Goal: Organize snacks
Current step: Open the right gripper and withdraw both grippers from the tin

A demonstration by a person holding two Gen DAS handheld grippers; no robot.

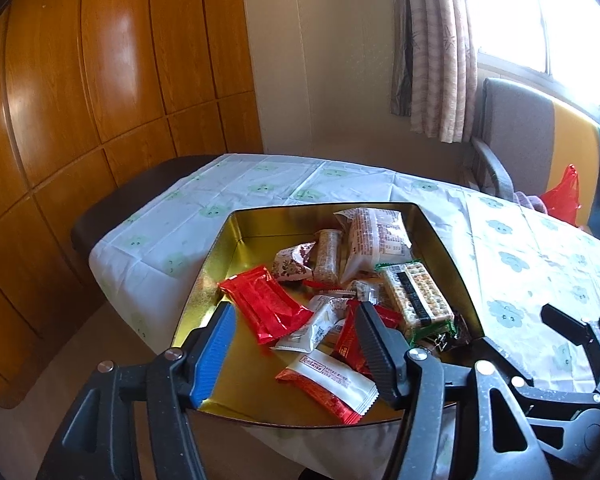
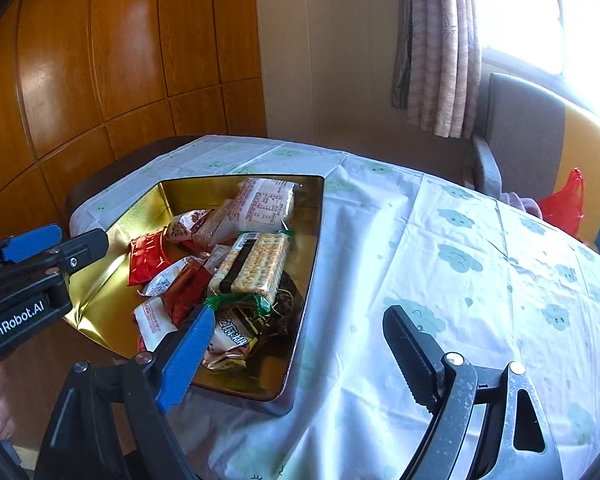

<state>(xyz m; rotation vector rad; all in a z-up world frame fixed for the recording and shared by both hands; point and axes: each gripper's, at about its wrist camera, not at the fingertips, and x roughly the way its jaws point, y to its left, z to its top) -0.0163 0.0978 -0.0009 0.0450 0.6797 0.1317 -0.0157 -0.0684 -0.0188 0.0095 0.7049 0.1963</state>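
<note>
While both grippers gape, snacks (image 1: 416,300) fill the gold tin (image 1: 236,240).

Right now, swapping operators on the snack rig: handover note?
Left gripper: jaws open, empty, hovering over the near end of the gold tin.
Right gripper: jaws open, empty, straddling the tin's near right corner, one finger over the tin and one over the tablecloth.
Snacks: all lie loose in the tin, including the red packet, cracker pack and white Redkiss bar. No snacks visible on the cloth.
Done: snacks are gathered in the tin.
Left: possibly tidying the pile; no lid in view.
</note>
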